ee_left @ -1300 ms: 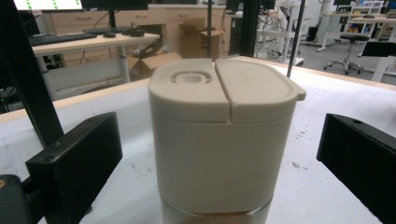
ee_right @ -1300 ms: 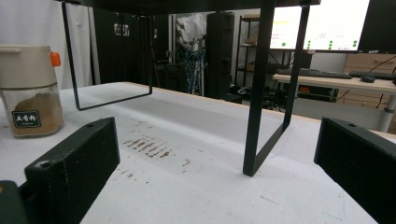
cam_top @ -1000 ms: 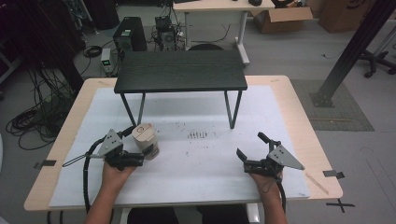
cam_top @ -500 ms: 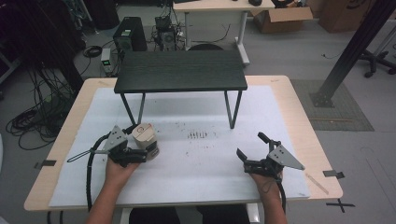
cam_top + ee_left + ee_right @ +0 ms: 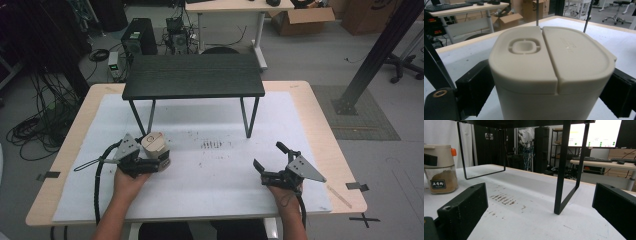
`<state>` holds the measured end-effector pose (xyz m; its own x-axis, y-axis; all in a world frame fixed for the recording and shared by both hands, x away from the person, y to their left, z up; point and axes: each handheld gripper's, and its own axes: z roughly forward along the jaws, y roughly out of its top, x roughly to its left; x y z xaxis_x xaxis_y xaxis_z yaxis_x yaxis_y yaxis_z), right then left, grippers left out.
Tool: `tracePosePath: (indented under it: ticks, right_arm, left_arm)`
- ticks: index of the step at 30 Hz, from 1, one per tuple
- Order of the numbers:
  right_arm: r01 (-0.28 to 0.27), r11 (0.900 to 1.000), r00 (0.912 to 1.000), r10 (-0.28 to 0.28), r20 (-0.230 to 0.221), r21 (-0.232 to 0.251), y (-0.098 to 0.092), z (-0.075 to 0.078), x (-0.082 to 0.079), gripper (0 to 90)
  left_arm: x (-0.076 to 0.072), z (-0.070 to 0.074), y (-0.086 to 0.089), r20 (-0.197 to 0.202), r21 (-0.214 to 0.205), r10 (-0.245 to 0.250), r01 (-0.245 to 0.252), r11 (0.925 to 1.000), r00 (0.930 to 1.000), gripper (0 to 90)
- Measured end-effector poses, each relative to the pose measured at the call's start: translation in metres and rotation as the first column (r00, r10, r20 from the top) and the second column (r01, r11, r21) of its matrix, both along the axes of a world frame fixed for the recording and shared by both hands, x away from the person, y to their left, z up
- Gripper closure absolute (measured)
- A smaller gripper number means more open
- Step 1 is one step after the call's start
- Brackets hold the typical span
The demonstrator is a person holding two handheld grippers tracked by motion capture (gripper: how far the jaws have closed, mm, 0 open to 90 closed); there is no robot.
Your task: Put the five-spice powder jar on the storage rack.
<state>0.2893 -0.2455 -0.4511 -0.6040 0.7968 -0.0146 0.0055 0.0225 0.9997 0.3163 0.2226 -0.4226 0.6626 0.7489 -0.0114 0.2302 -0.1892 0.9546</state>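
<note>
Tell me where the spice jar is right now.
In the high view the spice jar stands on the table's left side, between the left gripper's jaws, just in front of the black shelf's left legs.

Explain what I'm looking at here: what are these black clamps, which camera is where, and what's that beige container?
A person sits at a white-topped table and holds a hand-held clamp in each hand. The high view looks down from above; each of the other two cameras rides on one clamp and looks along its black jaws. The left gripper has just been closing its jaws on a beige-lidded spice jar, which stands between them; the pads sit against its sides. The right gripper view shows that jar has a clear body with brown powder. The right gripper has its jaws open with nothing between them. A small black shelf stands farther back.
</note>
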Motion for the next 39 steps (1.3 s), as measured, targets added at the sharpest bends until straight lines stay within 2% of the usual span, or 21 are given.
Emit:
tracePosePath:
  ticks: [8,23,31,39]
  right_arm:
    - [0.000,1.0000,1.0000,0.000,-0.001,-0.002,0.0001,0.0000,0.0000,0.0]
    - [0.000,1.0000,1.0000,0.000,0.000,-0.003,0.0002,0.0000,-0.0001,0.0]
    - [0.000,1.0000,1.0000,0.000,0.001,-0.004,0.0003,0.0000,-0.0002,0.0]
    - [0.001,1.0000,1.0000,-0.001,0.003,-0.003,0.0003,0.0000,-0.0003,0.0]
  left_arm:
    - [-0.0011,0.0004,0.0015,-0.021,0.010,0.004,-0.004,0.9999,0.9998,16.0]
    - [-0.0037,0.0027,0.0018,-0.027,-0.002,0.000,0.000,1.0000,0.9996,23.3]
    - [-0.0043,0.0040,0.0039,-0.032,-0.009,0.007,-0.007,0.9999,0.9995,31.0]
    - [-0.0044,0.0058,0.0029,-0.035,0.009,0.010,-0.010,0.9999,0.9993,31.5]
